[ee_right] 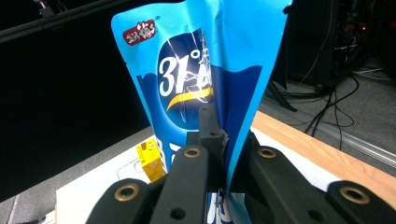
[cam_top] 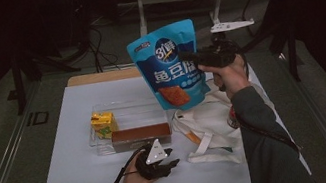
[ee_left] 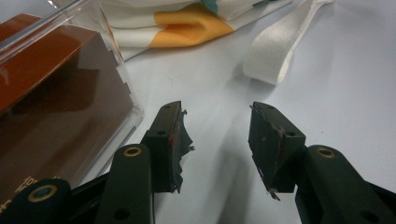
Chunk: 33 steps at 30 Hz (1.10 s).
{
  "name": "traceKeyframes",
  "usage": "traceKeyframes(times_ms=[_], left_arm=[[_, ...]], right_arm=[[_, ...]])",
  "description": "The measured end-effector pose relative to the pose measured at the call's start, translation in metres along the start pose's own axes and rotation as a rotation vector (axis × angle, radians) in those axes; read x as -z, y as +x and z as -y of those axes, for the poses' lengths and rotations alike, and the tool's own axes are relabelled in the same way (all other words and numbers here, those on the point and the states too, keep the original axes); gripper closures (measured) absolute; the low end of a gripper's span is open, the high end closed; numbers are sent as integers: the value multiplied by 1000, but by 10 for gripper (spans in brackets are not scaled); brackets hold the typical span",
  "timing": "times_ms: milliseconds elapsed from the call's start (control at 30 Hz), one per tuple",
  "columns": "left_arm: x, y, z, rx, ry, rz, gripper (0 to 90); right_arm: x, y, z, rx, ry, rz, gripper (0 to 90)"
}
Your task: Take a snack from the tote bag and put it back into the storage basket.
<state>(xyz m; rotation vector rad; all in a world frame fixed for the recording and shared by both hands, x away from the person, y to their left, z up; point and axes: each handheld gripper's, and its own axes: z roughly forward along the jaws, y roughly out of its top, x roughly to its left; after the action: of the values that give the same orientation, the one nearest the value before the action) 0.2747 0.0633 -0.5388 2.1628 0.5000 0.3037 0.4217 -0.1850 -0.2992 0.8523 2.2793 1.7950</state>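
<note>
R gripper (cam_top: 194, 60) clamps blue pouch (cam_top: 169, 65) aloft; L gripper (cam_top: 172, 157) agape.

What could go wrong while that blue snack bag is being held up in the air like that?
The right gripper pinches the blue bag only by one edge, shut on it in the right gripper view, so the bag might swing or slip out. It hangs above the clear tray holding the yellow carton and brown box; a drop could knock the carton over. The left gripper rests open beside the tote bag's strap, which could snag its jaws.
</note>
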Motion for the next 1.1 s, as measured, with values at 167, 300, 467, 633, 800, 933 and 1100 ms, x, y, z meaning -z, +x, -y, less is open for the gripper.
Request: traceKeyframes(times_ms=[167, 300, 467, 633, 800, 933, 1100], left_arm=[[0, 0, 0, 1, 0, 2, 547], [0, 0, 0, -2, 0, 2, 547], [0, 0, 0, 0, -3, 3, 546], [0, 0, 0, -4, -1, 1, 546], [0, 0, 0, -4, -2, 0, 546], [0, 0, 0, -4, -2, 2, 546], [0, 0, 0, -7, 0, -2, 546]], right_arm=[[-14, 3, -3, -7, -1, -4, 888], [-24, 6, -6, -9, 1, -5, 888], [-37, 8, -8, -20, -3, -2, 888], [-52, 10, -7, -31, -1, -8, 888], [-67, 11, -4, -23, 25, -1, 888], [-78, 10, 0, -34, 39, 8, 888], [-93, 9, 3, -55, 44, -3, 888]])
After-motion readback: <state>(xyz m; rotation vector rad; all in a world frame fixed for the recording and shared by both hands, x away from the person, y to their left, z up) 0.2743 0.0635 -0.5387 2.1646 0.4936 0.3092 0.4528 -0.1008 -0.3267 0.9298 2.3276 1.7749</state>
